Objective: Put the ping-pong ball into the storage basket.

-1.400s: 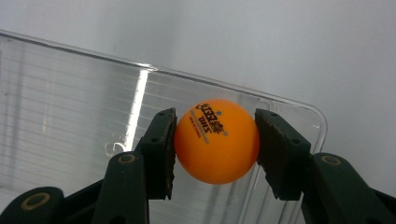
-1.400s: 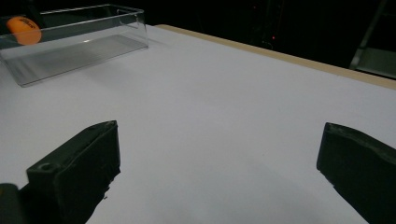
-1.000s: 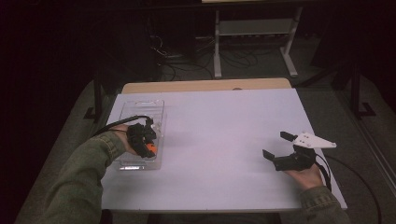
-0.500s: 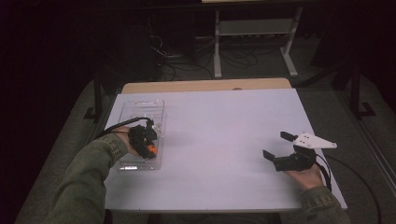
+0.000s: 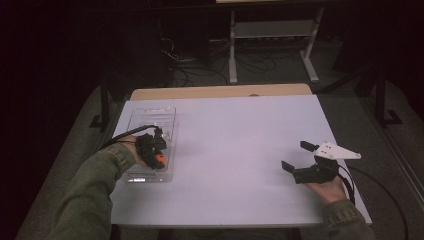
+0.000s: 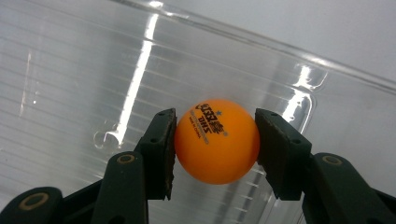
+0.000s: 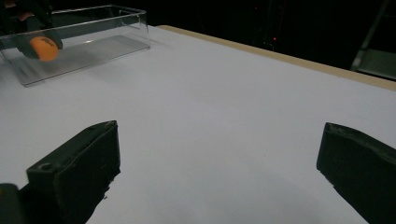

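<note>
Over the tray (image 5: pixel 150 114), the left gripper (image 5: pixel 158 161) has barely shifted, clamping the ball (image 6: pixel 217 141). Its print faces up-left. Right gripper (image 5: pixel 296 157) gapes unmoved.

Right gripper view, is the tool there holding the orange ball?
No, the right tool has its jaws wide apart over bare white table, while the orange ball sits far off in the clear tray.

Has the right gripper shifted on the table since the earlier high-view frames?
No. The right gripper sits at the same spot near the table's right edge as before, jaws wide apart with nothing between them.
</note>
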The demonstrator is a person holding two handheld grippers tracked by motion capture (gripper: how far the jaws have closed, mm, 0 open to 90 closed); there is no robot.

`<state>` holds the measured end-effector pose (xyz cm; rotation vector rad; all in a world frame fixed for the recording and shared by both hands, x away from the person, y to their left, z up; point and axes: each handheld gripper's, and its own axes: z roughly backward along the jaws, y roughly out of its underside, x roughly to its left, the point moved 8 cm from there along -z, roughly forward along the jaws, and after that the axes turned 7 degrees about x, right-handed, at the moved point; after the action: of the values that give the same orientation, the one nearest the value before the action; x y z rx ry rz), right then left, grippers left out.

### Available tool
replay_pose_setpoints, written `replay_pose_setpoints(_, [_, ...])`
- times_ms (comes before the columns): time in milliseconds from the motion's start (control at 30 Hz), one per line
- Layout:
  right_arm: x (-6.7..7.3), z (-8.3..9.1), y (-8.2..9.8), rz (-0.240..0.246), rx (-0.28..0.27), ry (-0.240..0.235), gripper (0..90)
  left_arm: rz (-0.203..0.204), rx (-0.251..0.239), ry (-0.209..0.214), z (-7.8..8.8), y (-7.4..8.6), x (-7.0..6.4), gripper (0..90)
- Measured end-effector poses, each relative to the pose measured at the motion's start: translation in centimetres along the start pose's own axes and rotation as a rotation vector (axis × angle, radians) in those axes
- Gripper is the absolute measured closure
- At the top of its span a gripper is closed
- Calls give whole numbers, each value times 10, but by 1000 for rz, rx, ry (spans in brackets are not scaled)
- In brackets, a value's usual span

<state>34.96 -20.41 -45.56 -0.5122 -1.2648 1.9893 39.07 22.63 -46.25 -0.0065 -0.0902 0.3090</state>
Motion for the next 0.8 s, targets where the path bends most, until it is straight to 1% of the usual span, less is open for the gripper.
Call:
replay_pose_setpoints(167, [0, 0, 0, 0, 0, 1, 0, 10, -1, -5, 1, 0, 0, 439])
replay_pose_setpoints(233, [0, 0, 0, -1, 0, 1, 0, 20, -9, -15, 3, 1, 1, 419])
replay_pose_setpoints(300, [0, 0, 0, 0, 0, 1, 0, 26, -19, -37, 6, 2, 3, 376])
replay_pose_setpoints(400, [0, 0, 0, -1, 0, 0, 0, 45, -36, -56, 11, 3, 5, 328])
replay_pose_setpoints(567, [0, 0, 0, -2, -1, 1, 0, 68, -53, -67, 16, 4, 6, 225])
replay_pose_setpoints(633, [0, 0, 0, -1, 1, 1, 0, 75, -55, -71, 17, 5, 7, 168])
replay_pose_setpoints(700, [0, 1, 0, -2, 1, 2, 0, 83, -61, -86, 18, 5, 8, 115])
replay_pose_setpoints(800, [0, 1, 0, -1, 3, 3, 0, 97, -77, -90, 21, 6, 10, 37])
